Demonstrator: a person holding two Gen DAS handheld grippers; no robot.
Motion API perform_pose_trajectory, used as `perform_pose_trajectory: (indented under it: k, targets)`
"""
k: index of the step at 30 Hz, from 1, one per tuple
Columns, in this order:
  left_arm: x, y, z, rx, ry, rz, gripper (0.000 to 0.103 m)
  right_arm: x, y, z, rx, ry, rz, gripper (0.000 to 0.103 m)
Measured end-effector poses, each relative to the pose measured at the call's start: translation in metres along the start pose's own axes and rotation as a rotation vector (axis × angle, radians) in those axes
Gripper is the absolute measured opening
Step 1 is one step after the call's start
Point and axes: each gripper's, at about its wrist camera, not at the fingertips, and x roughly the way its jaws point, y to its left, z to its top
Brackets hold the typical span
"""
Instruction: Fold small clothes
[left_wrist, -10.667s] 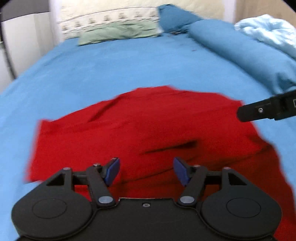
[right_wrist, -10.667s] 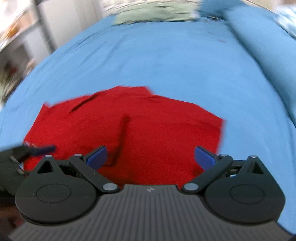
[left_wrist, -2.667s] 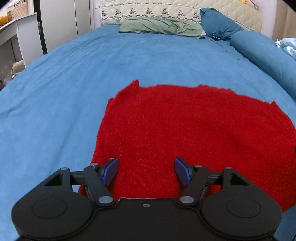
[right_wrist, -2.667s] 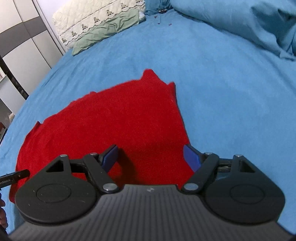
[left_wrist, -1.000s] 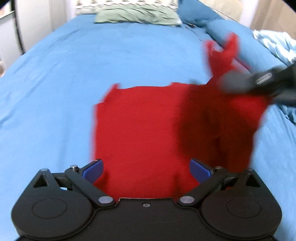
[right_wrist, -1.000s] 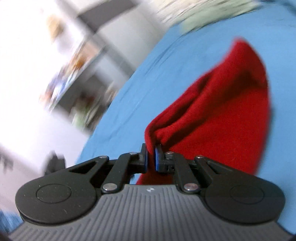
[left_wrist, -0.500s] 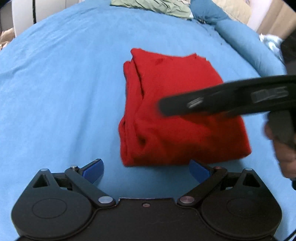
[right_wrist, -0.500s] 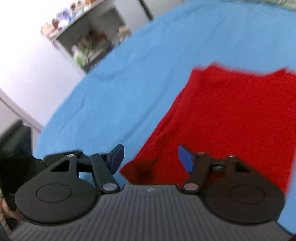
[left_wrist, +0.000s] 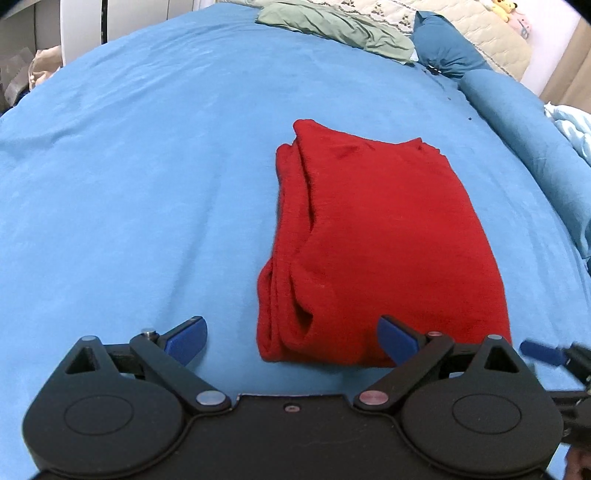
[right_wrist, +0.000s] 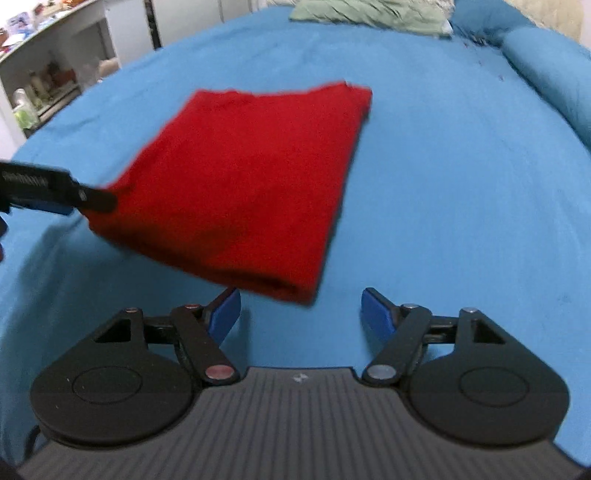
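Folded red knit garment (left_wrist: 384, 243) lying on the blue bed (left_wrist: 147, 155) — soft, light, floppy; best pinched at the layered left edge. Left hand-held gripper (left_wrist: 291, 338) and right hand-held gripper (right_wrist: 300, 314) spread wide, empty.

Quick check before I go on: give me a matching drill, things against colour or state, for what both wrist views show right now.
Things:
1. folded knit garment
2. bed sheet
3. rumpled pillow at the headboard
4. left gripper

Colour or state:
A. sage green
B. open, holding nothing
C. red
D. blue

Pairs: 1-C, 2-D, 3-A, 4-B
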Motion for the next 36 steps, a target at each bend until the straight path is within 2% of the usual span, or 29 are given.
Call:
perform_pose_trajectory:
  k: [6,8,13,15,18,21,22,25,31,32,33,35,36]
  targets:
    - [-0.003,0.005,-0.001,-0.003,-0.006,0.005,0.099,0.016,-0.007,0.001,0.138,-0.056,-0.053,0.083]
    - [-0.004,0.005,0.000,-0.004,-0.007,0.004,0.099,0.019,-0.007,0.001,0.146,-0.070,-0.071,0.083]
    - [-0.001,0.008,-0.001,0.007,-0.015,0.026,0.096,0.033,0.011,0.004,0.107,-0.094,-0.124,0.082]
    - [0.000,0.011,-0.002,0.010,-0.012,0.041,0.091,0.027,0.014,0.010,0.092,-0.099,-0.148,0.071]
    - [-0.001,0.020,-0.004,0.005,-0.011,0.049,0.090,0.010,0.018,0.014,0.002,-0.156,-0.225,0.073]
    - [0.006,0.021,-0.013,0.056,-0.001,0.080,0.087,0.021,0.016,0.008,-0.082,-0.099,-0.244,0.074]
    - [0.010,0.020,-0.016,0.086,-0.002,0.089,0.087,0.028,0.013,0.003,-0.093,-0.067,-0.226,0.074]
    - [0.015,0.014,-0.020,0.150,-0.020,0.116,0.087,0.031,0.000,0.000,-0.070,-0.074,-0.167,0.074]
    - [-0.011,0.008,-0.006,0.173,-0.044,0.124,0.085,0.002,-0.019,0.025,-0.054,-0.040,-0.018,0.078]
    - [-0.017,0.003,-0.002,0.177,-0.058,0.117,0.086,-0.006,-0.022,0.030,-0.048,-0.033,0.012,0.082]
    - [-0.024,0.000,0.005,0.183,-0.075,0.103,0.086,-0.015,-0.026,0.039,-0.038,-0.023,0.045,0.090]
    - [-0.031,-0.006,0.023,0.195,-0.100,0.074,0.096,-0.026,-0.036,0.059,0.002,0.009,0.114,0.098]
    - [-0.030,-0.009,0.032,0.198,-0.098,0.059,0.098,-0.028,-0.042,0.071,0.032,0.025,0.148,0.098]
